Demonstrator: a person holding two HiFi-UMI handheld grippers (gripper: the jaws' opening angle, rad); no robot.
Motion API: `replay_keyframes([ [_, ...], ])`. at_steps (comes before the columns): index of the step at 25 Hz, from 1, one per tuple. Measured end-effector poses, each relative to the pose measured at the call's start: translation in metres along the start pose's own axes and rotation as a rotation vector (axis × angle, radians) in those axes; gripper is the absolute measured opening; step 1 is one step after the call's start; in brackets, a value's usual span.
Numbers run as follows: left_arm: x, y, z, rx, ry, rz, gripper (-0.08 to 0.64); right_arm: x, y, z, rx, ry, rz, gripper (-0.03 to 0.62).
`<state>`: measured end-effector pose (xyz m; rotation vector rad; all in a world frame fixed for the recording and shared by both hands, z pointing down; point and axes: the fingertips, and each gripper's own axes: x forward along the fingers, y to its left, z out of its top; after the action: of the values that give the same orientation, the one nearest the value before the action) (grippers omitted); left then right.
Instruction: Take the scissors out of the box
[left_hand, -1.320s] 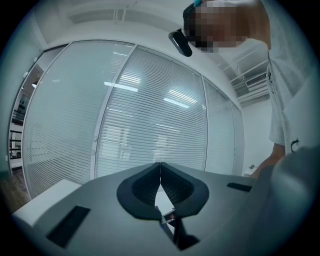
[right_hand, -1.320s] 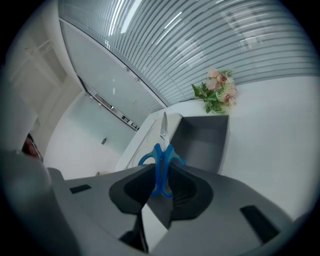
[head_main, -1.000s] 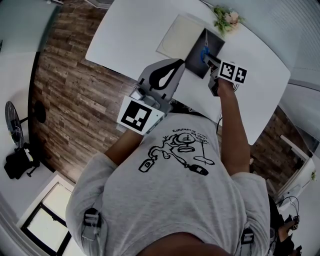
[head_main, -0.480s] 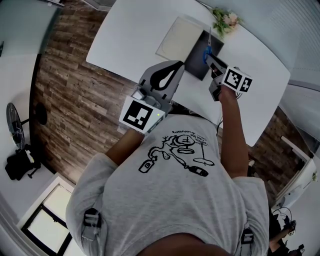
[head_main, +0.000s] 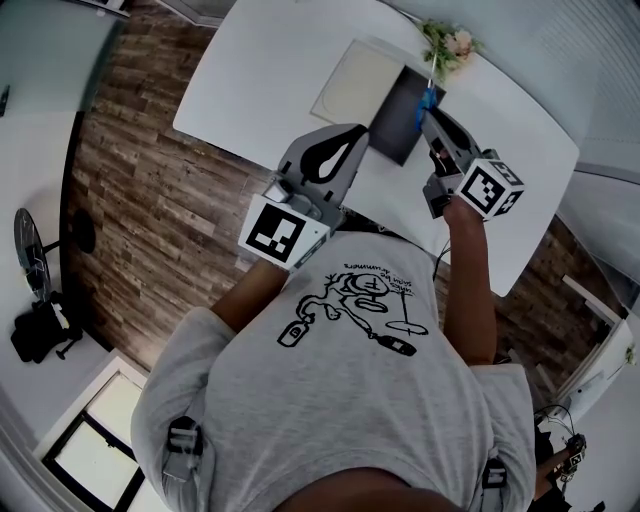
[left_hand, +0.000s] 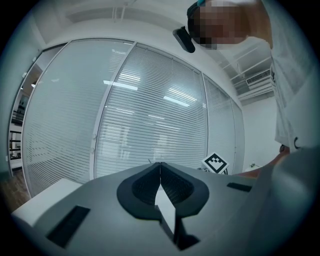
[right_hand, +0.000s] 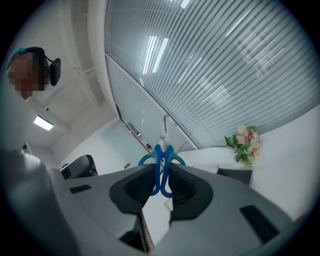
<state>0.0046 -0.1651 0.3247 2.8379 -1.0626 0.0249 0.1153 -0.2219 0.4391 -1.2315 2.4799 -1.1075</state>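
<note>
Blue-handled scissors (right_hand: 162, 162) stand with their blades pointing up, the handles pinched between the jaws of my right gripper (right_hand: 161, 181). In the head view the scissors (head_main: 429, 88) hang in the air above the dark open box (head_main: 397, 110), with the right gripper (head_main: 433, 110) just behind them. The box's pale lid (head_main: 351, 80) lies flat to its left. My left gripper (head_main: 324, 160) is held level over the near table edge, its jaws closed tip to tip with nothing between them, as the left gripper (left_hand: 160, 167) view shows.
The white table (head_main: 260, 70) carries a small bunch of flowers (head_main: 449, 42) at its far edge, also seen as flowers (right_hand: 243, 143) in the right gripper view. Wooden floor lies to the left. Glass walls with blinds stand beyond the table.
My right gripper has risen with the scissors, lifting them out of the box and tilting up. The left gripper has stayed where it was.
</note>
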Motion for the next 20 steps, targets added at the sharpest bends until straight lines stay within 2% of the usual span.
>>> replay_keyframes([
  [7, 0.0, -0.005, 0.009, 0.002, -0.017, -0.001, 0.02, -0.025, 0.047, 0.032, -0.153, -0.084, 0.045, 0.086],
  [20, -0.005, -0.014, 0.028, 0.009, -0.055, -0.002, 0.02, -0.074, 0.104, 0.051, -0.37, -0.189, 0.06, 0.086],
])
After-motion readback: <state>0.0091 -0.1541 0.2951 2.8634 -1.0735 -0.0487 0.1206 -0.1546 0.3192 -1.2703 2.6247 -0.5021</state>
